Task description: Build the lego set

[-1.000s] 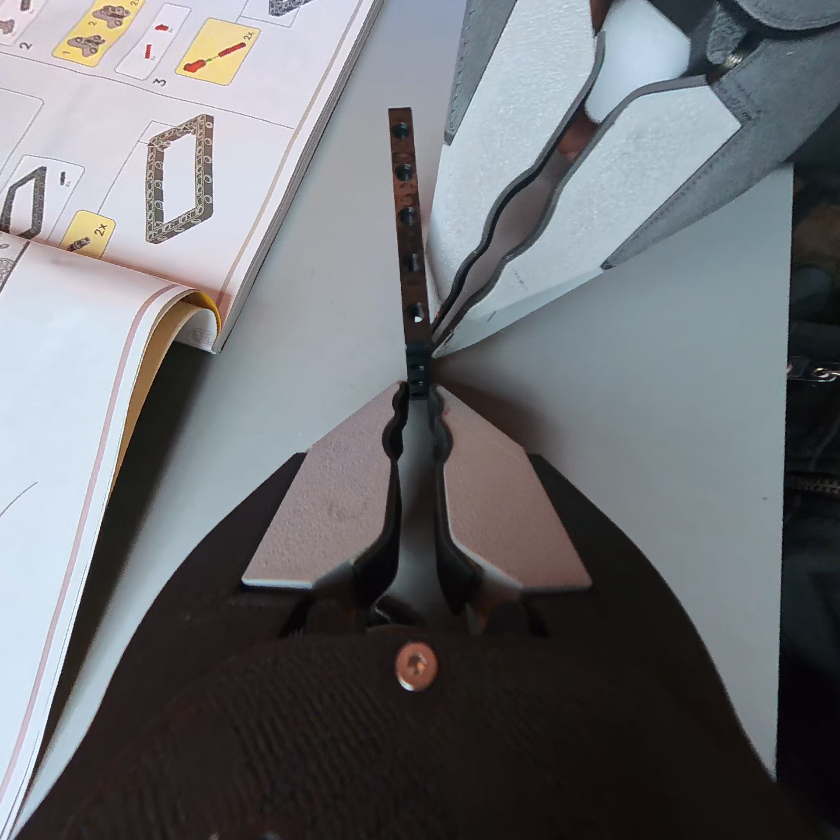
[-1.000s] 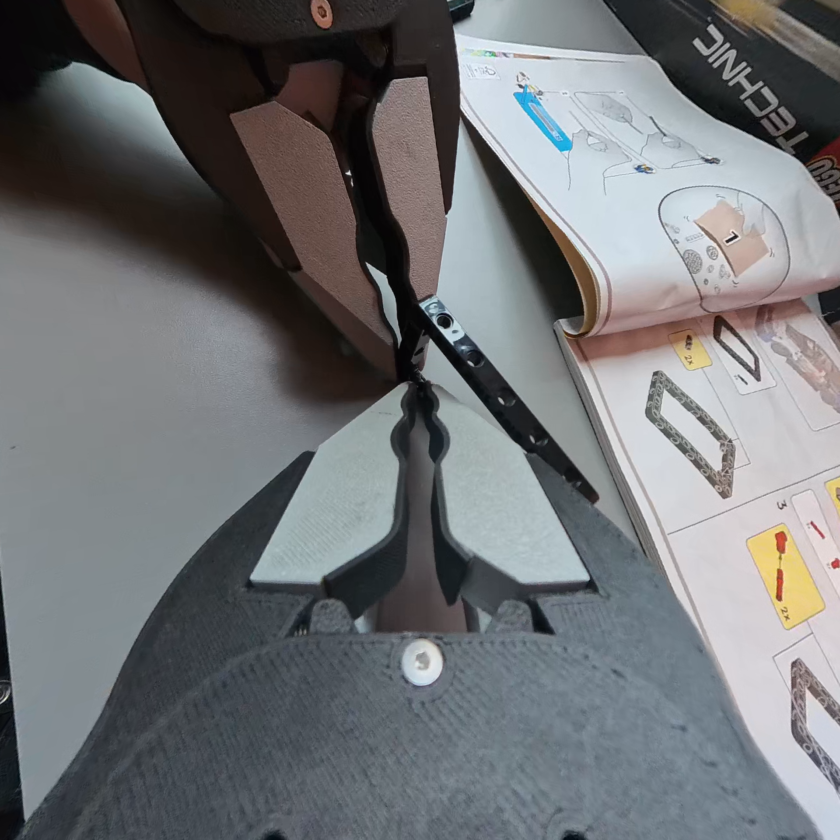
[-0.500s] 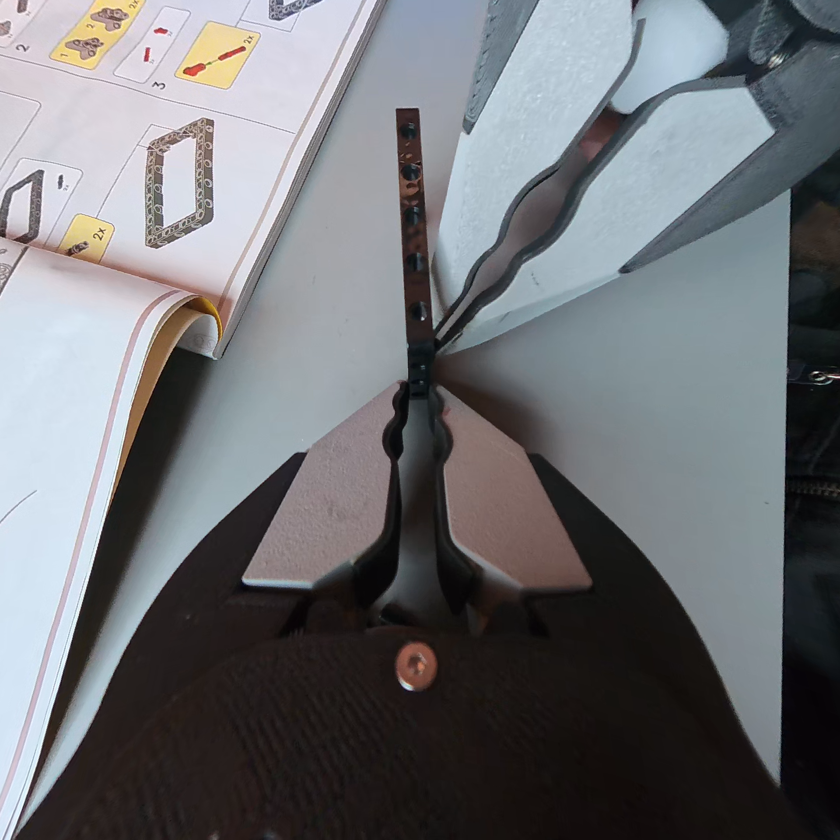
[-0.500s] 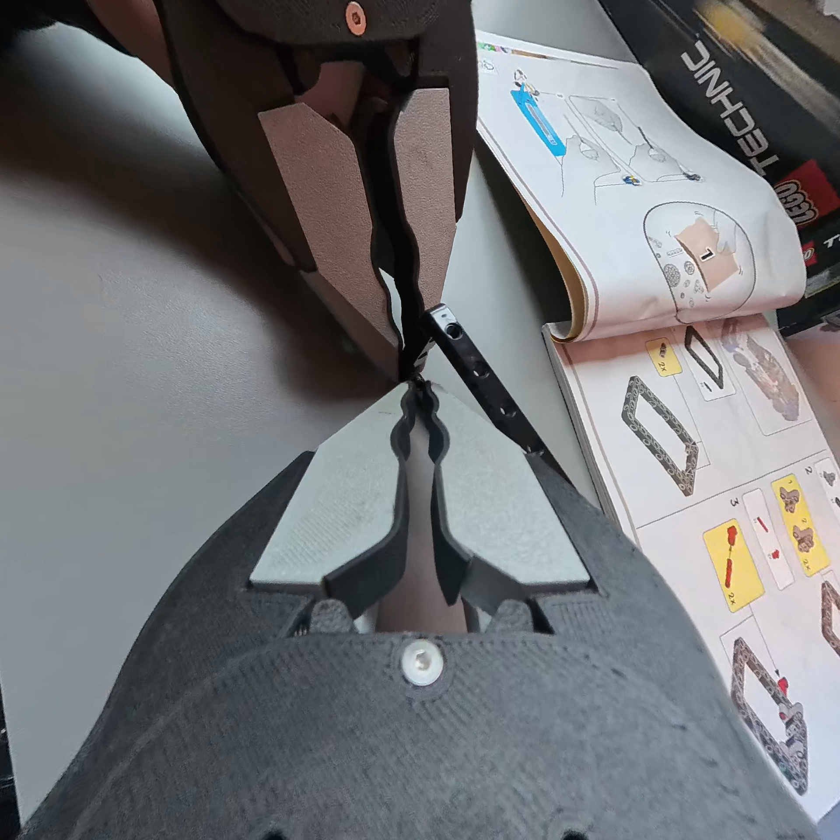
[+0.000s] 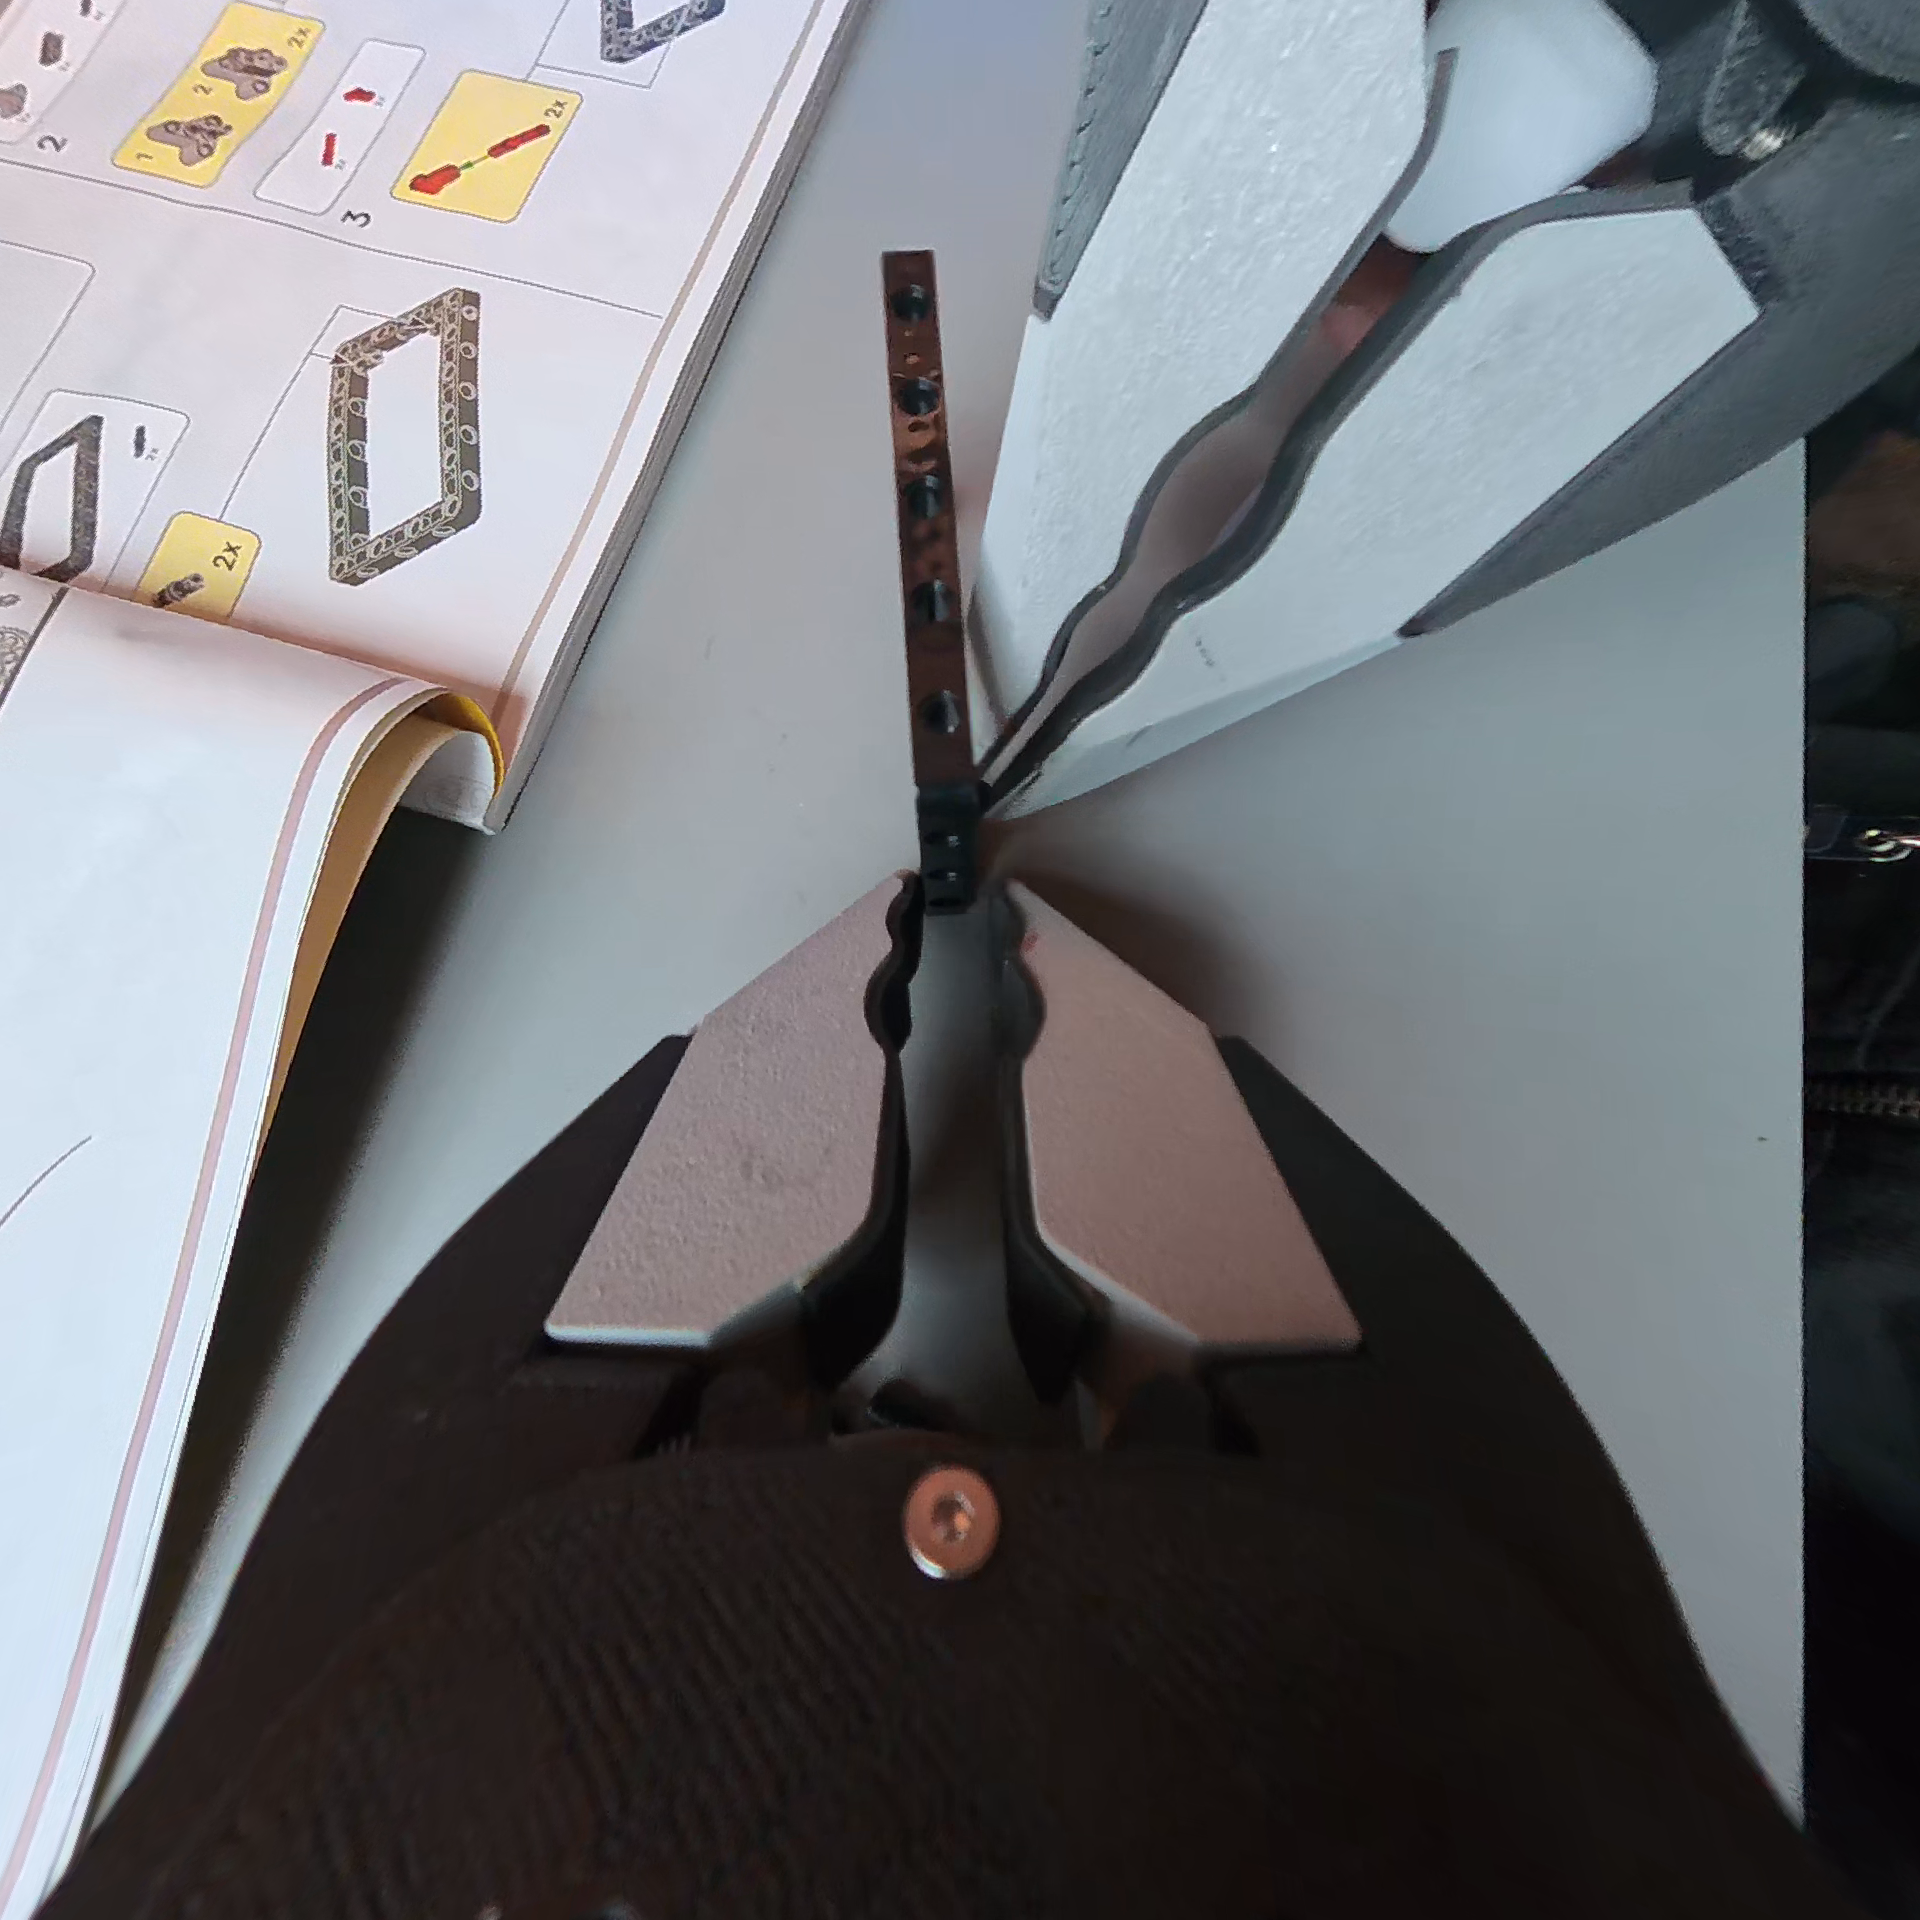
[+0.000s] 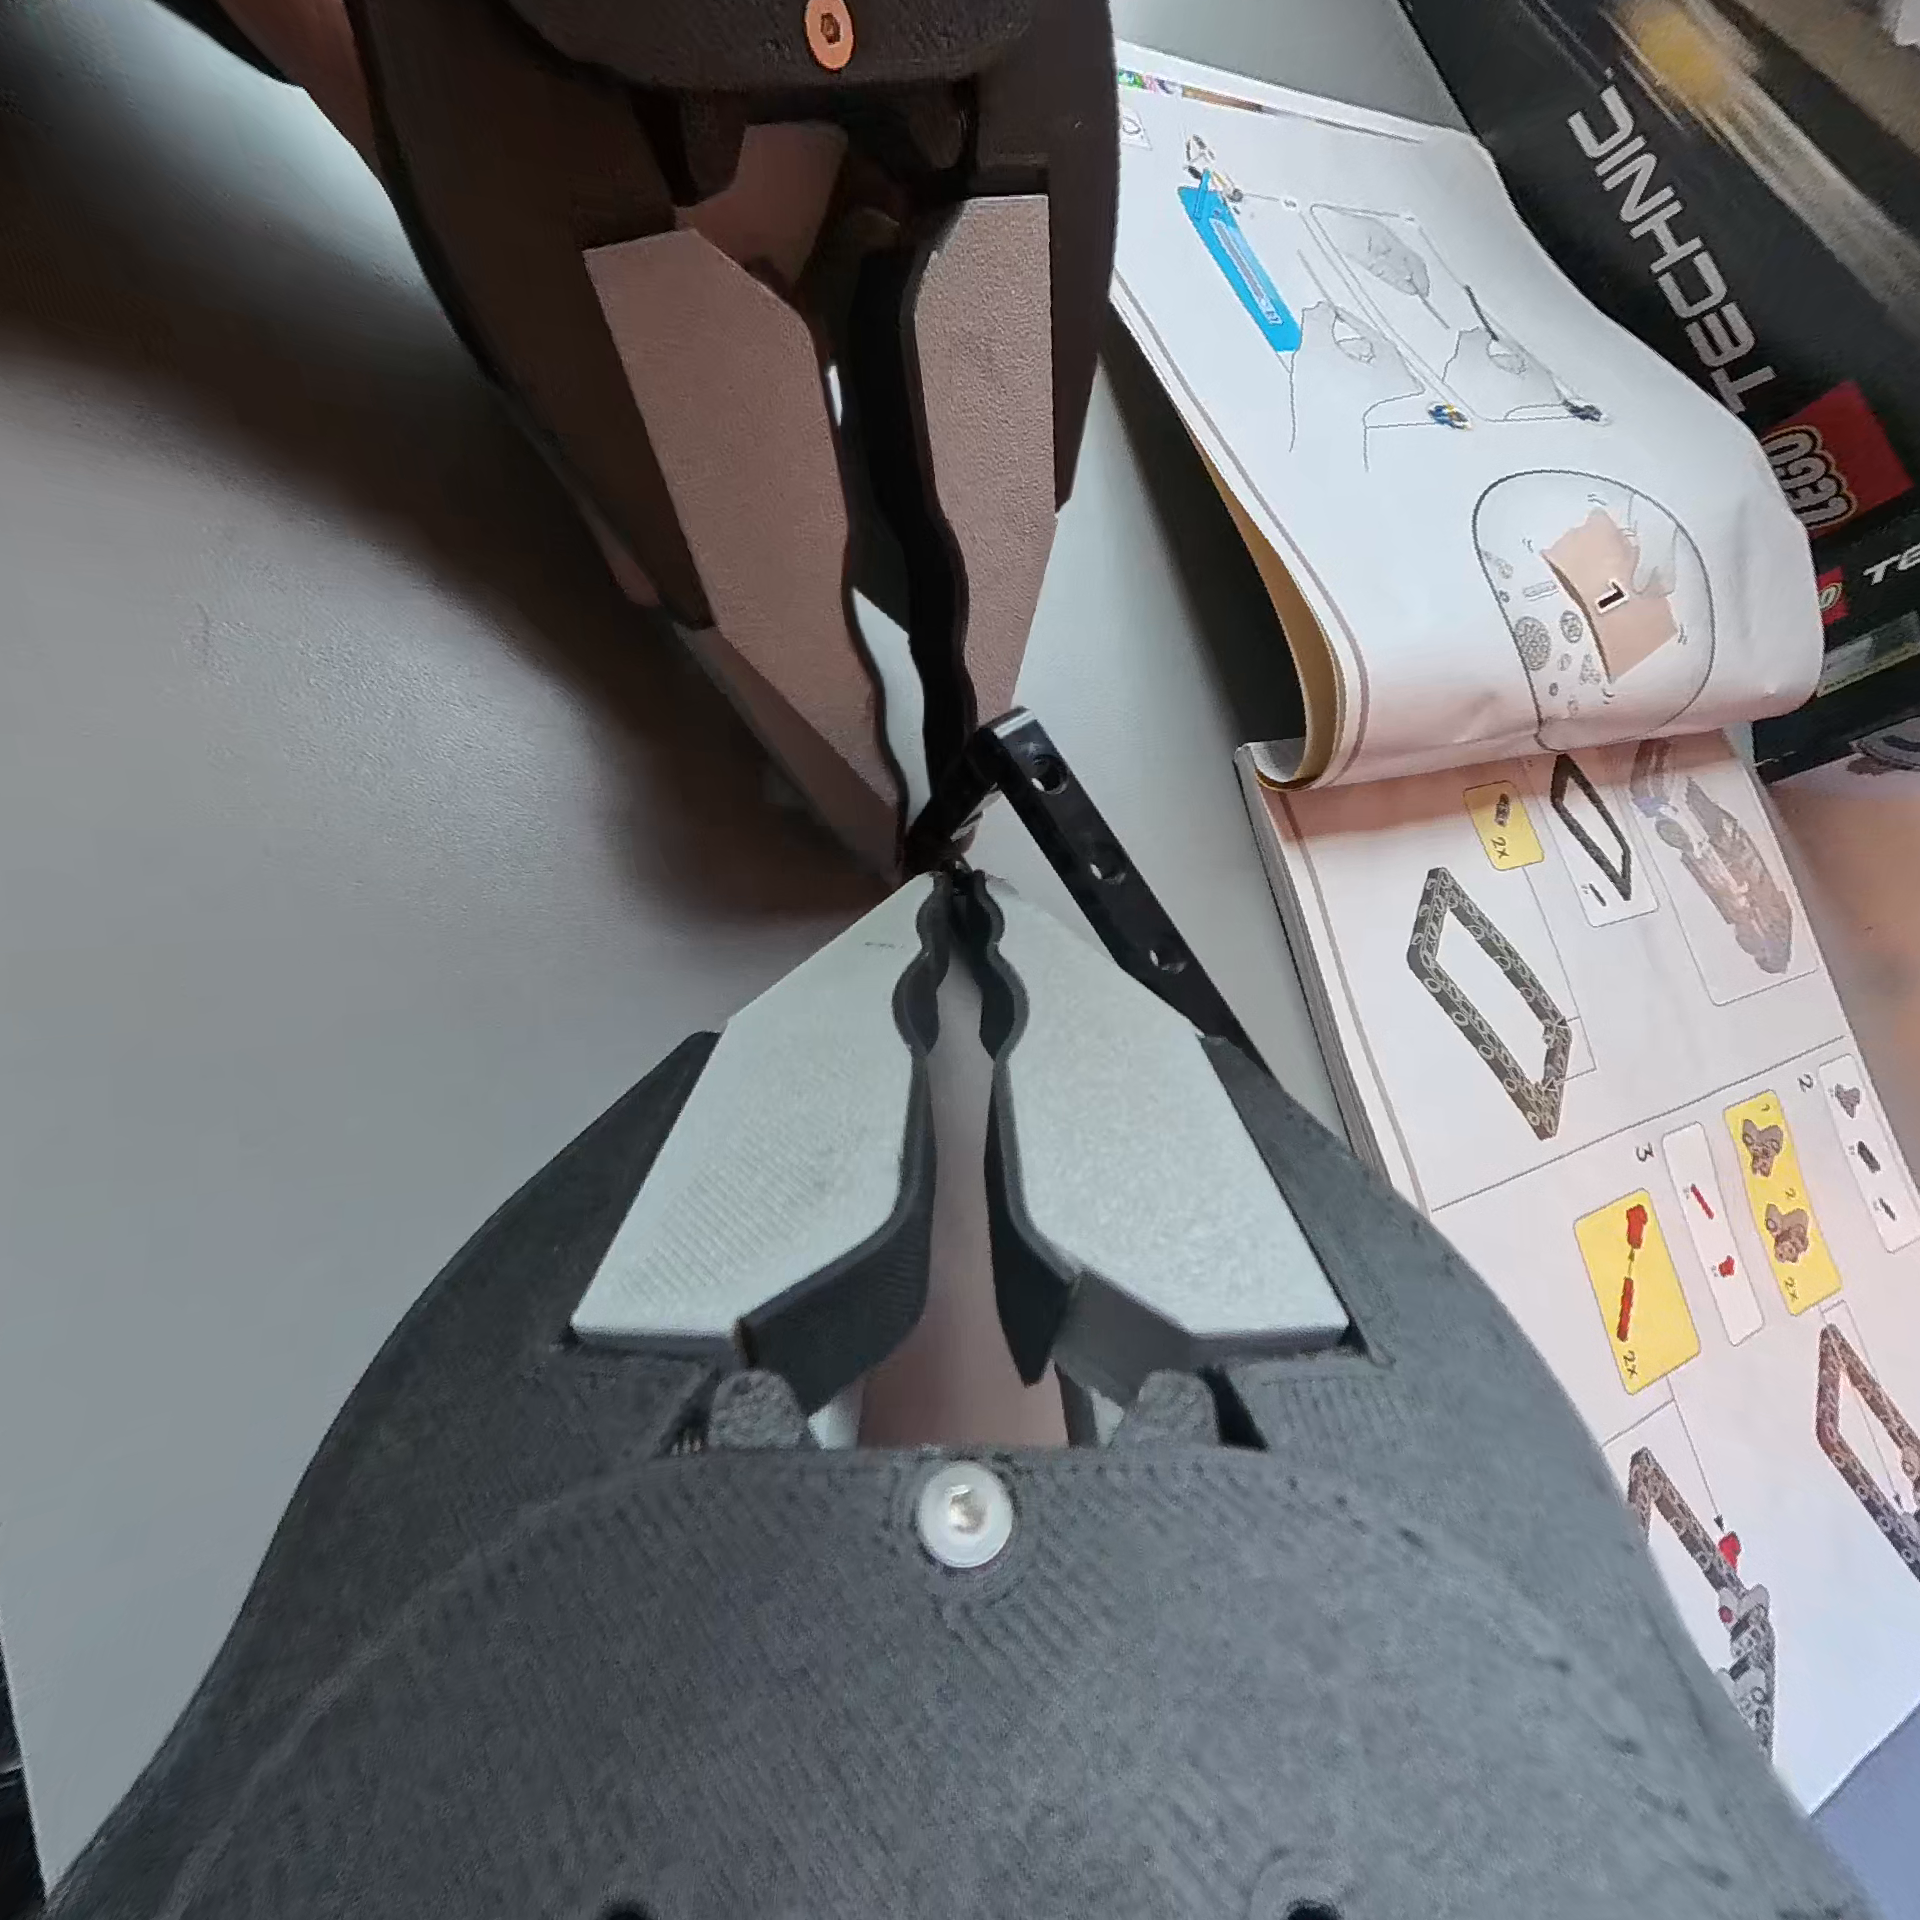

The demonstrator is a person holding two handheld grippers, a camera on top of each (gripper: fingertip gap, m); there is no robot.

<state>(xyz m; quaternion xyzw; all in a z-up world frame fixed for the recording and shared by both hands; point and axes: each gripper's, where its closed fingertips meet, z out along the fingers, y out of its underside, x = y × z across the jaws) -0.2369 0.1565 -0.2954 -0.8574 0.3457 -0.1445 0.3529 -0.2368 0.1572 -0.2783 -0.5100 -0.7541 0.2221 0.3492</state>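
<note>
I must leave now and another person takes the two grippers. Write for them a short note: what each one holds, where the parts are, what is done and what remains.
Left gripper: shut on the end of the black beam, at a small black connector.
Right gripper: tips pinched shut at that same joint; what they hold is hidden.
The beam is held above the grey table, beside the open instruction booklet; the set's box lies behind.
Done: beam and connector brought together. Whether the connector is fully seated I cannot tell.
Left: nearly the whole build.

- Grippers: two: left gripper (image 5: 951, 894), right gripper (image 6: 961, 883), tips meeting.
- Black holed beam (image 5: 928, 540): one, ahead of the left tips.
- Instruction booklet (image 5: 312, 364): one, open, left of it.
- Box (image 6: 1704, 208): one, beyond the booklet.
- Table (image 5: 1351, 935): one.
</note>
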